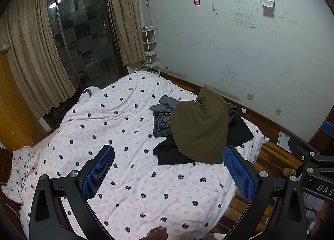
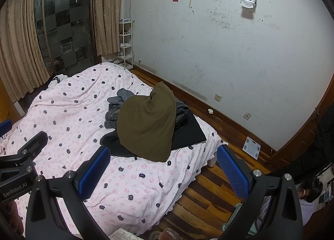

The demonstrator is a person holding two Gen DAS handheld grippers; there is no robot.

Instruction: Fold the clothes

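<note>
Clothes lie heaped on the bed (image 1: 125, 114): an olive garment (image 1: 200, 127) draped over jeans (image 1: 161, 124) and black pieces (image 1: 173, 154), none visibly folded. Left gripper (image 1: 169, 169) and right gripper (image 2: 163, 167) hover short of the heap, fingers wide, empty. Folding looks unstarted.

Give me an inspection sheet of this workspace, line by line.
Surface: bed under a pink bear-print cover, rumpled.
Job's things: olive garment heaped over jeans, a grey garment and black clothing.
Clutter: nothing seen on the cover apart from the pile.
Grippers: left tool and right tool both open, empty, short of the pile.
Cables: thin black cord on the pillow.
Surroundings: curtains, white shelf, scale on the floor.
</note>
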